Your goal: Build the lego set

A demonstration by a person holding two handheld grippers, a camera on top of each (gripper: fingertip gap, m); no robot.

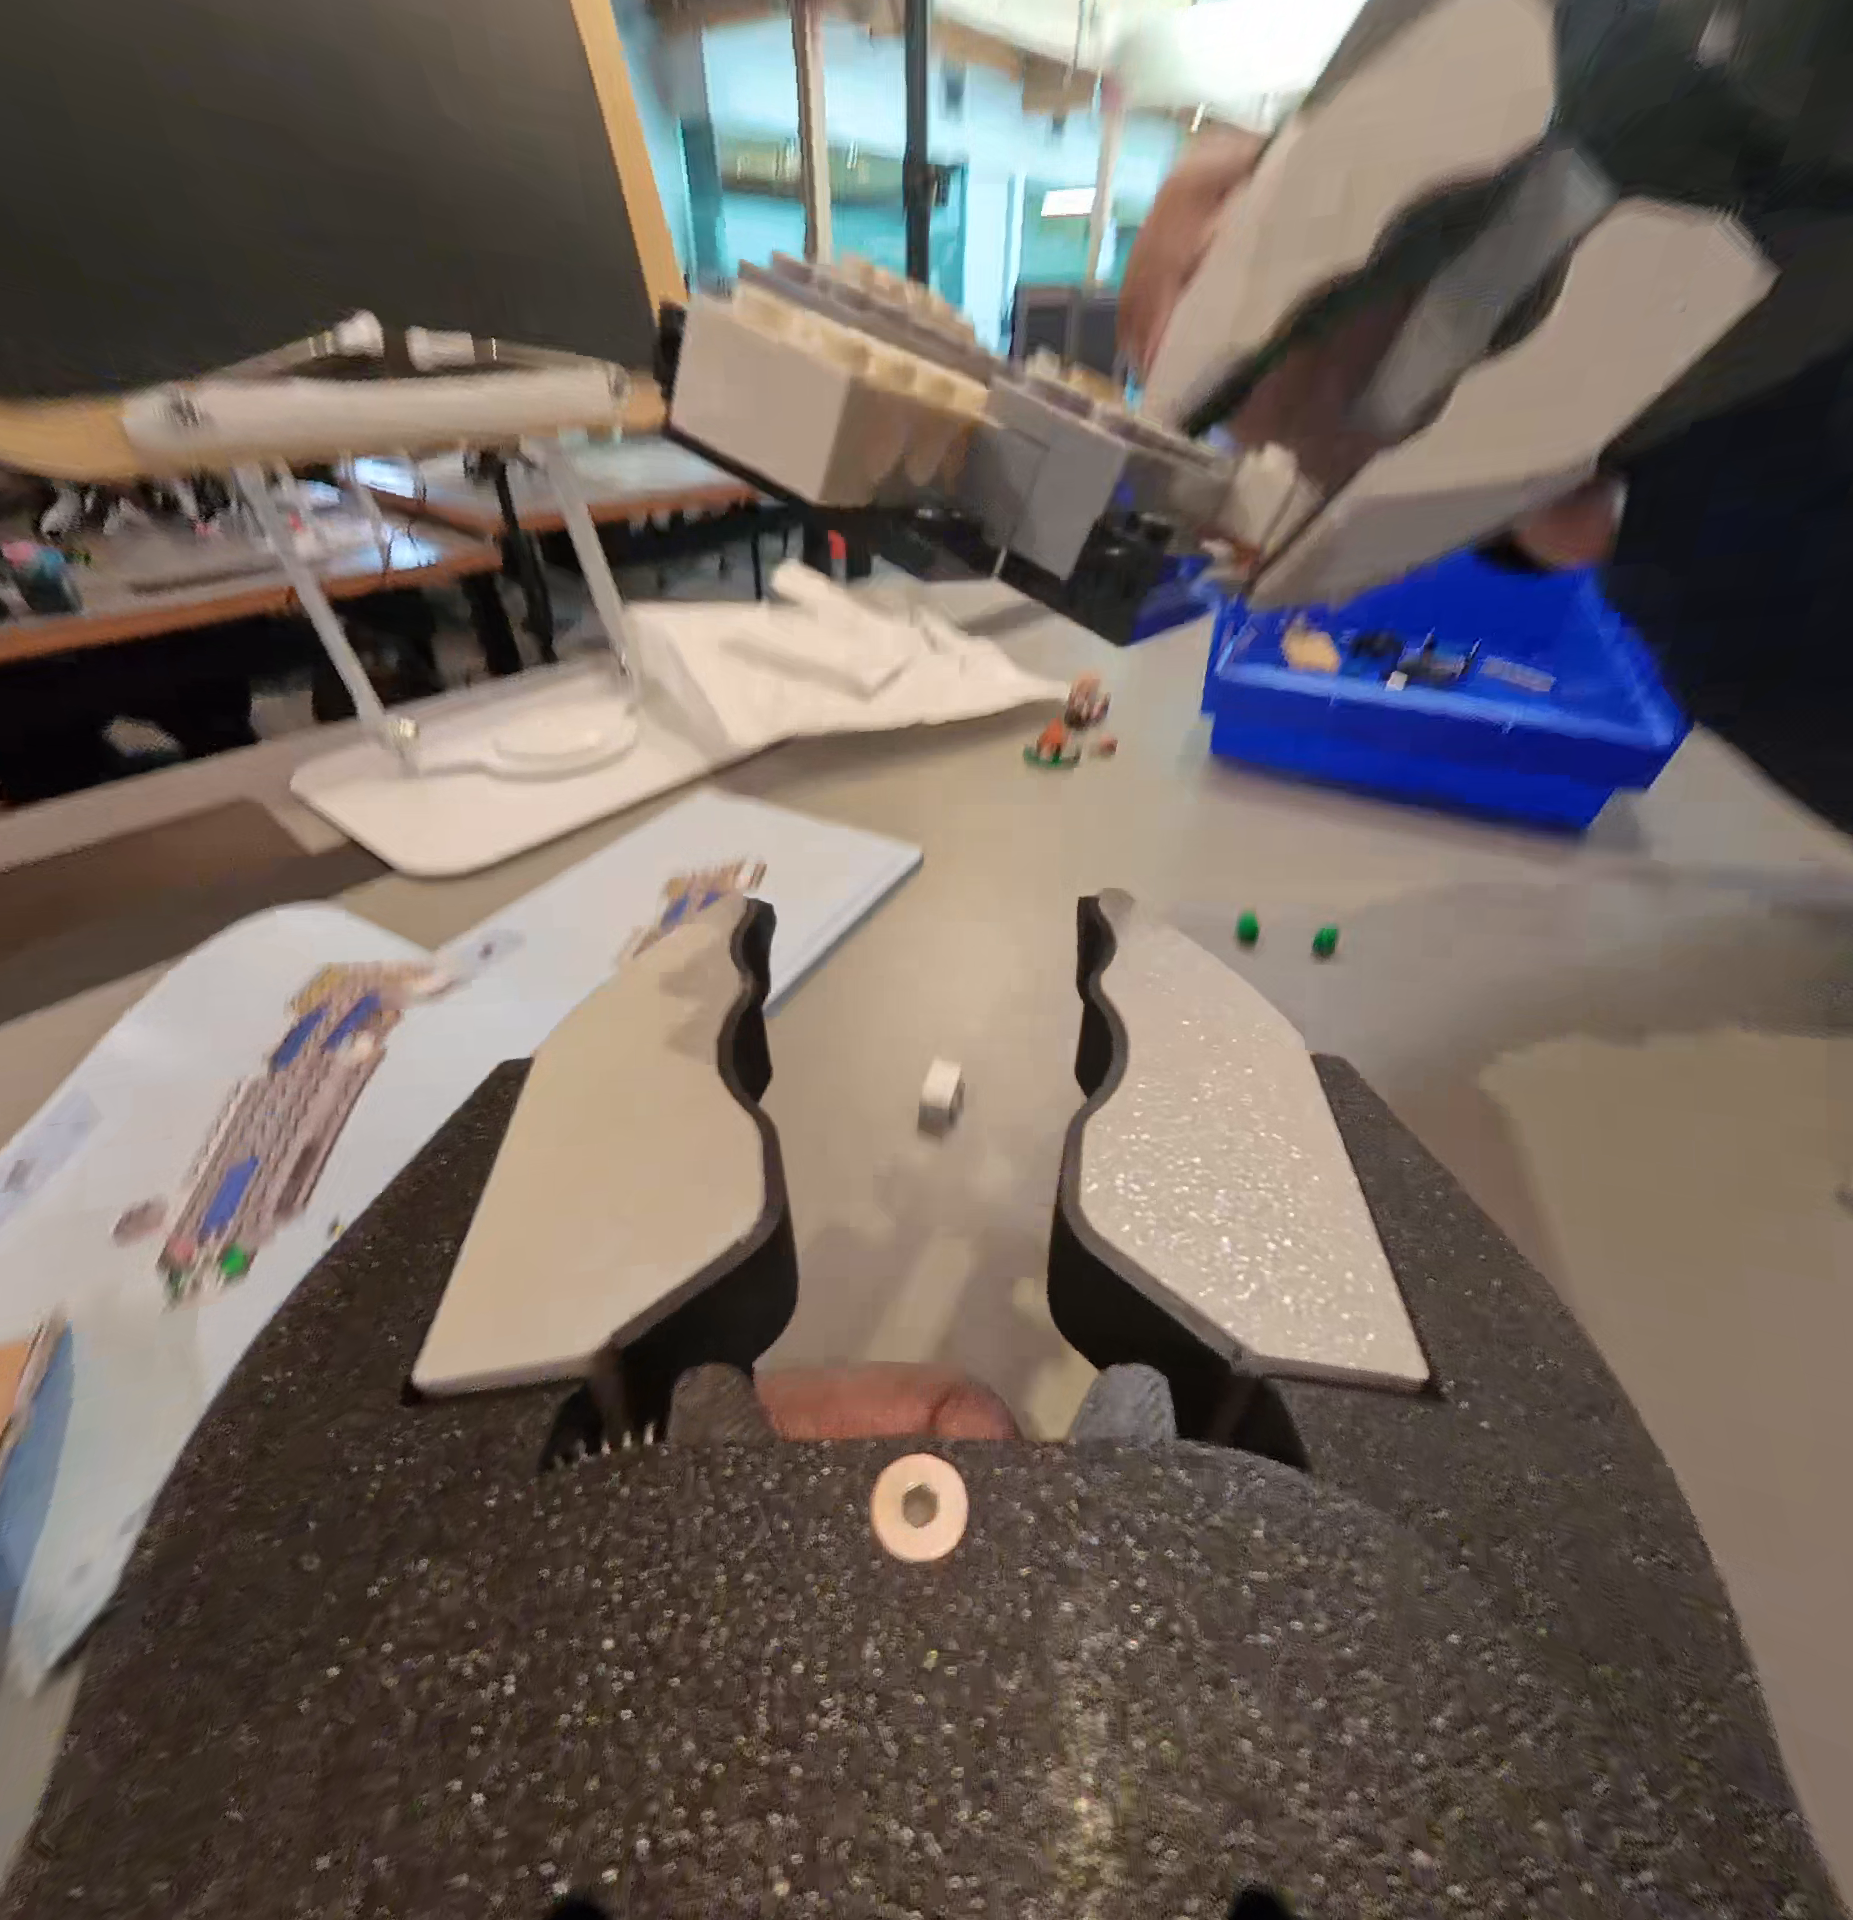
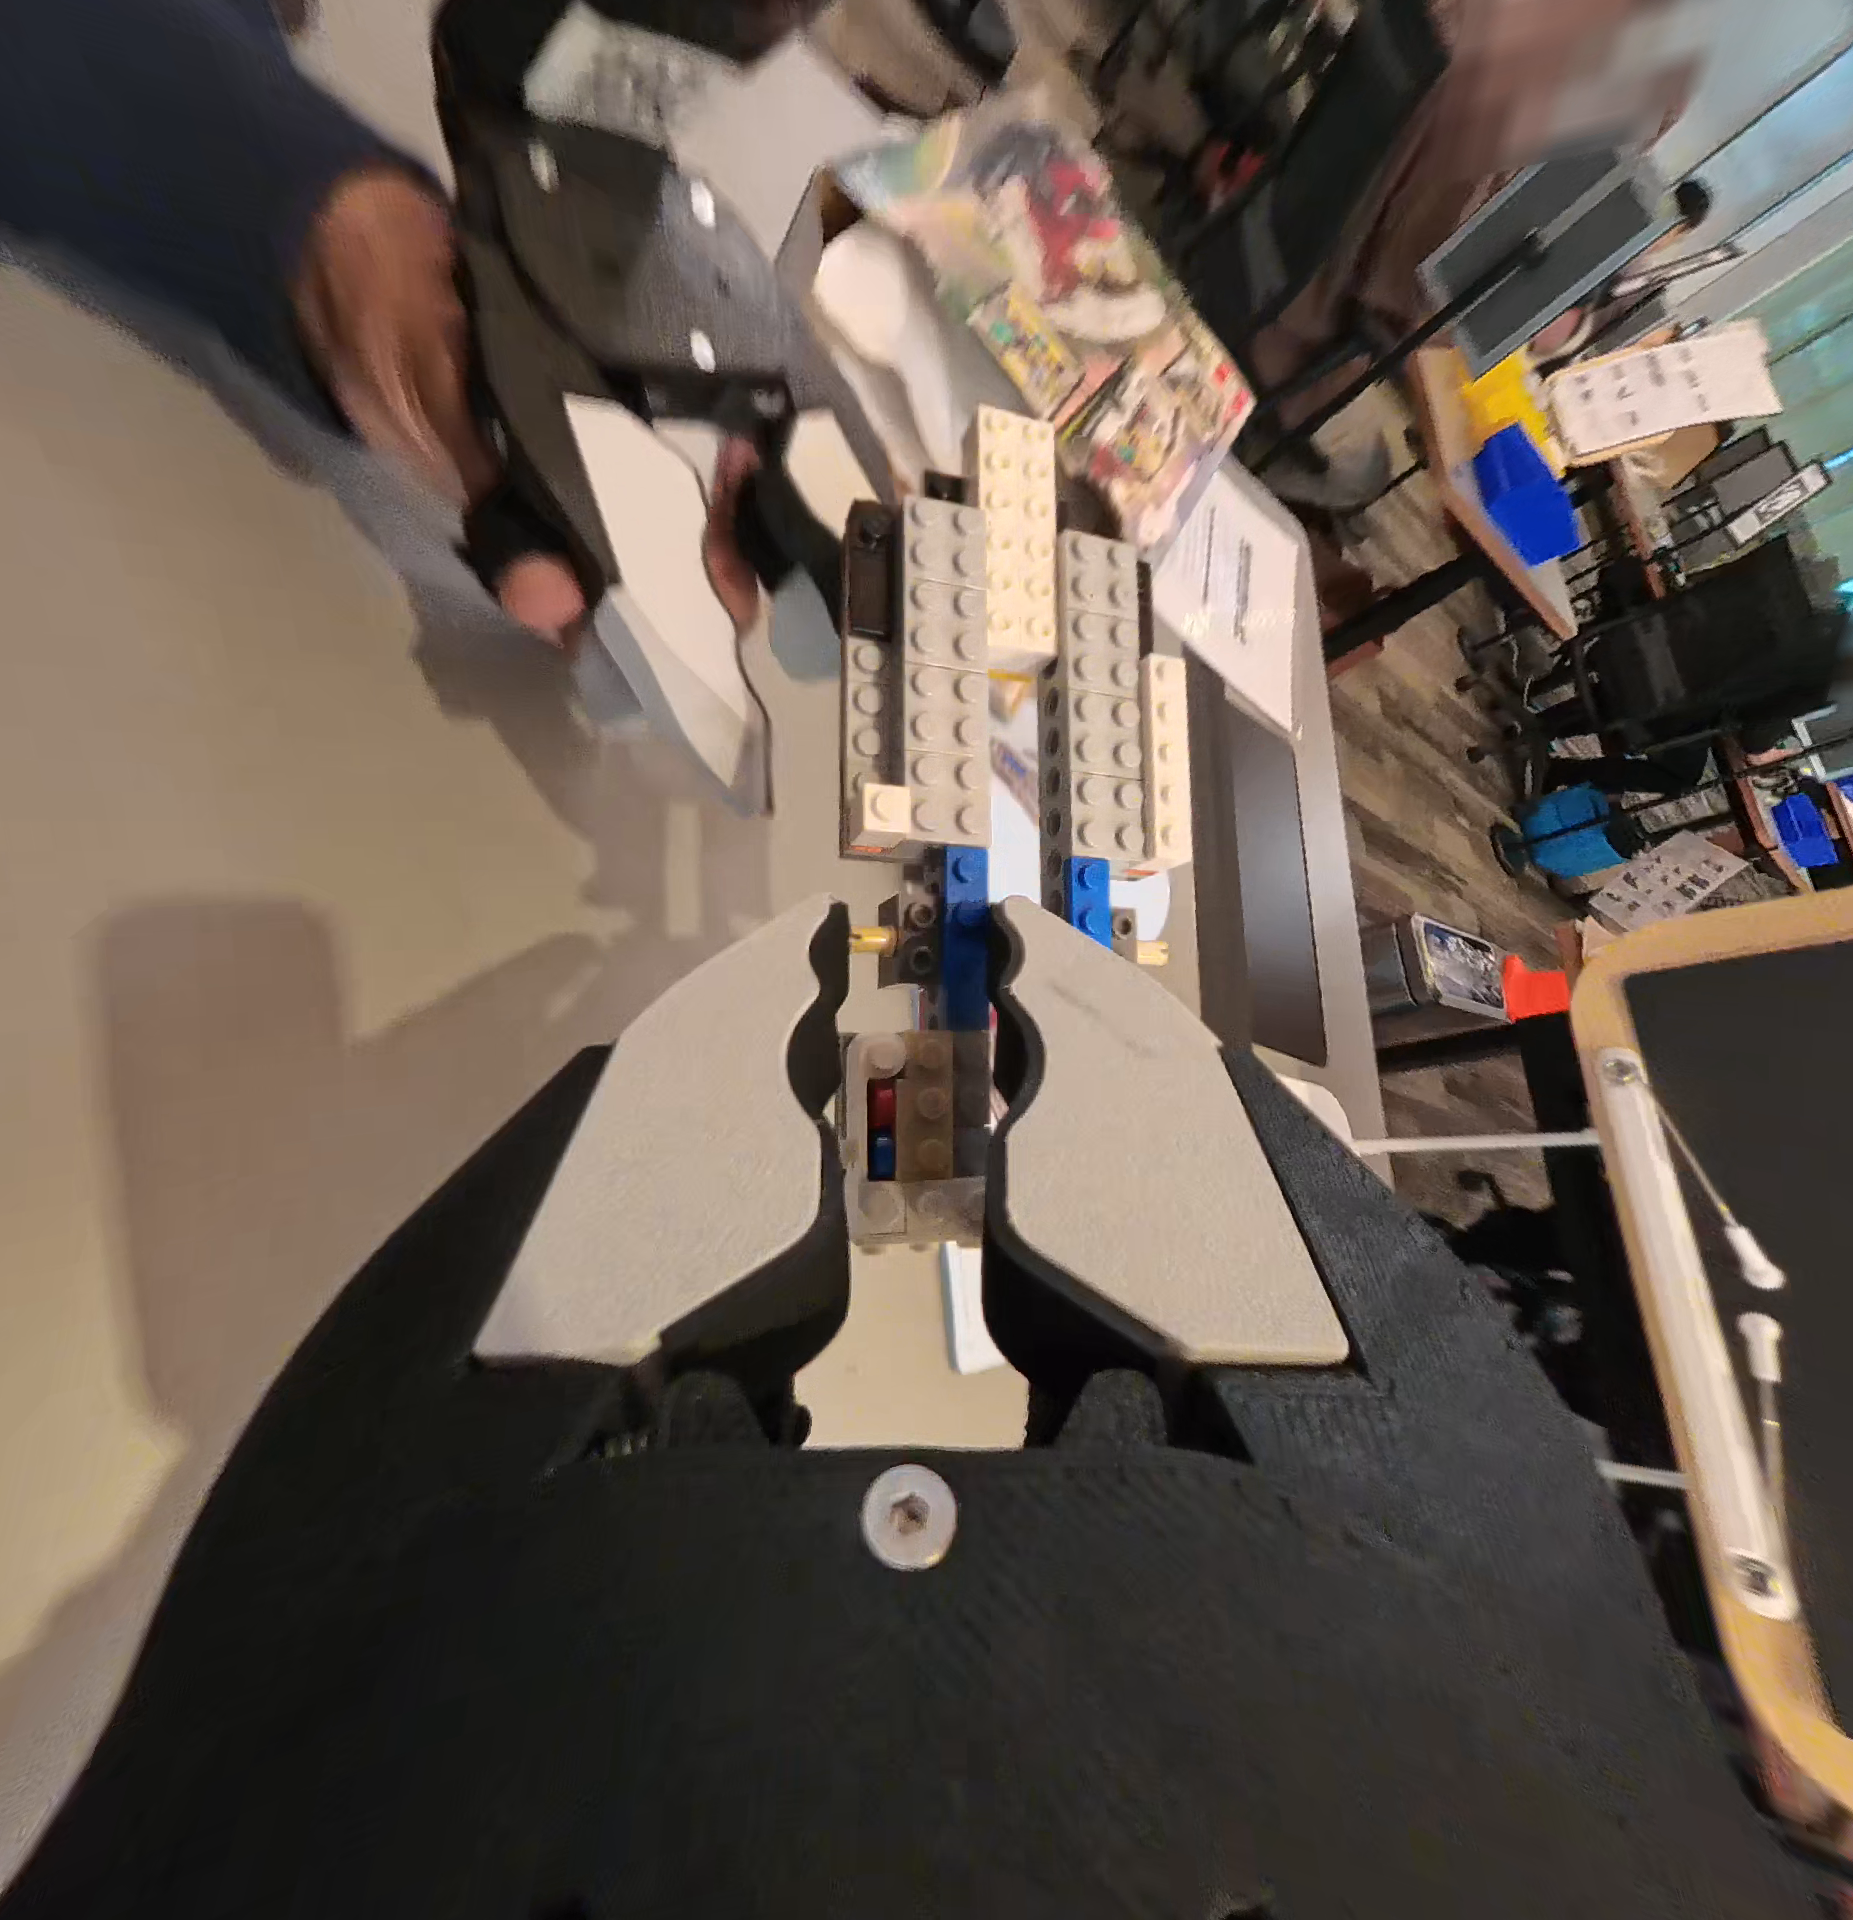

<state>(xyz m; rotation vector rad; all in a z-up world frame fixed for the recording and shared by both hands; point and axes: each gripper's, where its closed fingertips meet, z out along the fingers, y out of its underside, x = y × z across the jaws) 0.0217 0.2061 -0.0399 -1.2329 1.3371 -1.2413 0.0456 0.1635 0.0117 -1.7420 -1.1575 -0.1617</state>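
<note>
The right gripper [image 2: 920, 914] pinches a grey, white and blue brick model [image 2: 1005, 665] by its near end, holding it in the air at 12 o'clock; the left gripper [image 1: 922, 914], jaws spread and bare, hovers over the table [image 1: 1005, 831]; a small white brick [image 1: 940, 1093] lies between its fingers; a booklet [image 1: 278, 1039] lies at 9 o'clock, a blue bin [image 1: 1421, 717] at 1 o'clock.

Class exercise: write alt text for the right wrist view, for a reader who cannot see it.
The right gripper clamps the narrow end of a long grey, white and blue toy-brick model, held above a beige table. At upper left, a hand holds the left gripper, its grey fingers open.
</note>
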